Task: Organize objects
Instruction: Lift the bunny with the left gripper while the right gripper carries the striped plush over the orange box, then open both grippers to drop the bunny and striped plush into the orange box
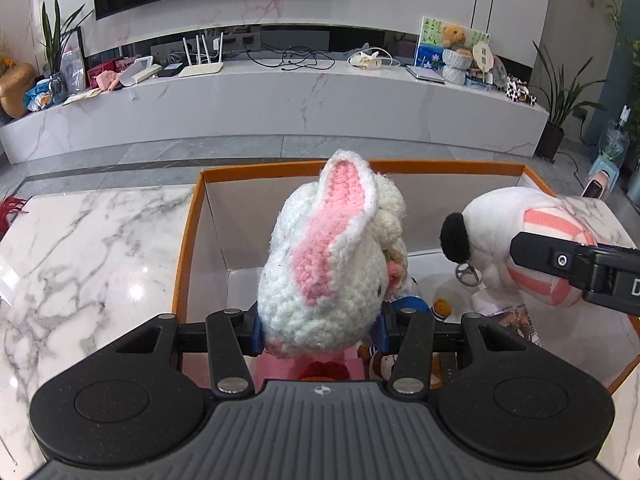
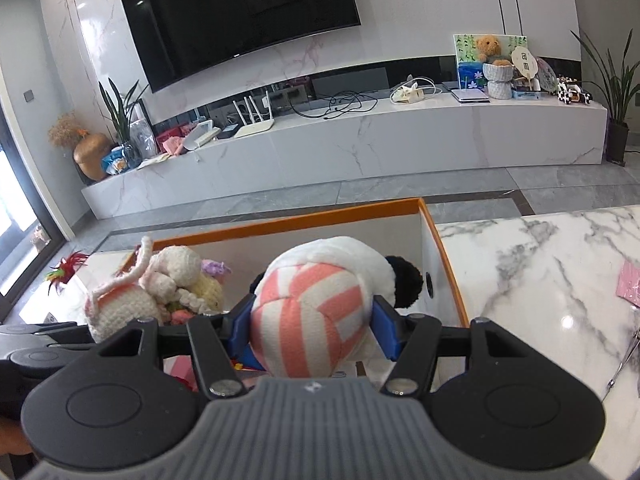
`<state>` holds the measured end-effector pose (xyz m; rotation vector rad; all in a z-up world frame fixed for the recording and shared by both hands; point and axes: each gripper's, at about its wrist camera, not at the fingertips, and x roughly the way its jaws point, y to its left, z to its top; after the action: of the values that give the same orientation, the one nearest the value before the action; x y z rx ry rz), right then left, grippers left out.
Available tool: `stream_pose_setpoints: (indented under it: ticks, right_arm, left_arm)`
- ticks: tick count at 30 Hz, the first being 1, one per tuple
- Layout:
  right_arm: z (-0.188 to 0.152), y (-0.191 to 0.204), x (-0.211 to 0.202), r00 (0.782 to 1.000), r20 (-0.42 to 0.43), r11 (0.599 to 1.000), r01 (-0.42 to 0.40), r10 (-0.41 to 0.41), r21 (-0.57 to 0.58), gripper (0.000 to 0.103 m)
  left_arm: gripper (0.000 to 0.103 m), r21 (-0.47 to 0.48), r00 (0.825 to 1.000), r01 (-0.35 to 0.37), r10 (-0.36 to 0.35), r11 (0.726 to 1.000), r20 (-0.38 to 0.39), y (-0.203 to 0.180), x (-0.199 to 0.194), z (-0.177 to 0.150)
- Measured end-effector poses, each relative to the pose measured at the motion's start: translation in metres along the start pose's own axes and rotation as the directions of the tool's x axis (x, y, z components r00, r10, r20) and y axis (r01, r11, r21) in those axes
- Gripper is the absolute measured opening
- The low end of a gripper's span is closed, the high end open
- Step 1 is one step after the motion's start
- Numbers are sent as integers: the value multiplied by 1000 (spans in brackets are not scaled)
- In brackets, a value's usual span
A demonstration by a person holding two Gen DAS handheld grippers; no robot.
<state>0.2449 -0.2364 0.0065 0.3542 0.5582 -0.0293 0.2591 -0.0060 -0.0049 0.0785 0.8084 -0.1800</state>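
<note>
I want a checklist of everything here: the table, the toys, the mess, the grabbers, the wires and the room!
Surface: white marble table, shiny.
Job's things: crochet bunny and striped plush toy, both held above the orange box.
Clutter: small toys and pink paper at the box bottom; pink paper on the table.
Grippers: left gripper jaws clamp the bunny; right gripper jaws clamp the plush.
Cables: tangled black wires on the TV bench.
Surroundings: television, teddy bear, potted plants.
</note>
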Motion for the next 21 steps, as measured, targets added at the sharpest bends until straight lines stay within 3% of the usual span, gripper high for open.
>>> stream_pose_setpoints:
  ticks: [14,21]
  right_arm:
    - [3,3,14,999,-22,999,33,-33,-8,62]
    - [5,10,20,997,-30,998,64,-64,-10,62]
  left_arm:
    - [56,17,996,-14,16,1000,-87,-5,17,1]
    - [56,41,987,-56,61,998,-148,-10,22,1]
